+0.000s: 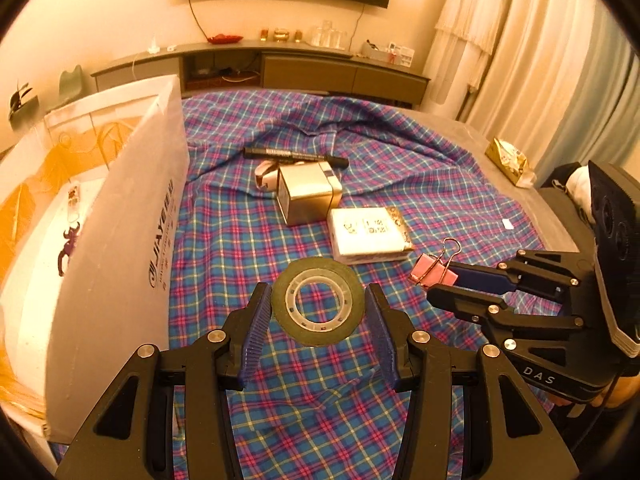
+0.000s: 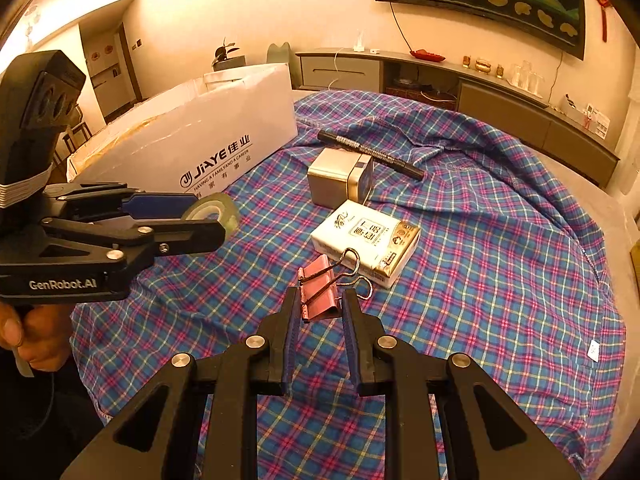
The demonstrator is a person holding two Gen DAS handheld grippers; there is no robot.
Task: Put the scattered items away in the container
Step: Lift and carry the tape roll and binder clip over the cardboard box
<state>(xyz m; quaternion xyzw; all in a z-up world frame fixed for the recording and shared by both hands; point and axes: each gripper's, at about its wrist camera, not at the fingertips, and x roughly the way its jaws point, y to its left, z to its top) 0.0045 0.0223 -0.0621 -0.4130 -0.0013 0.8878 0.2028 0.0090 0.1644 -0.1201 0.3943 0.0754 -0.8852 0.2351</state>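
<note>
A roll of tape [image 1: 318,302] lies flat on the plaid cloth between the fingers of my left gripper [image 1: 318,300], which touch its sides; it also shows in the right wrist view [image 2: 214,210]. My right gripper [image 2: 319,300] is closed on a pink binder clip [image 2: 318,294], also seen in the left wrist view [image 1: 433,274]. A white box [image 1: 120,216] [image 2: 224,136] stands at the left, open on top. A tissue pack [image 1: 370,236] [image 2: 366,238], a metal tin [image 1: 308,194] [image 2: 340,176] and a black marker [image 1: 296,155] [image 2: 370,150] lie further back.
The plaid cloth [image 1: 320,392] covers a round grey table [image 2: 616,216]. A gold packet [image 1: 510,160] lies at the table's right edge. A low cabinet [image 1: 304,68] runs along the back wall. Curtains [image 1: 560,60] hang at the right.
</note>
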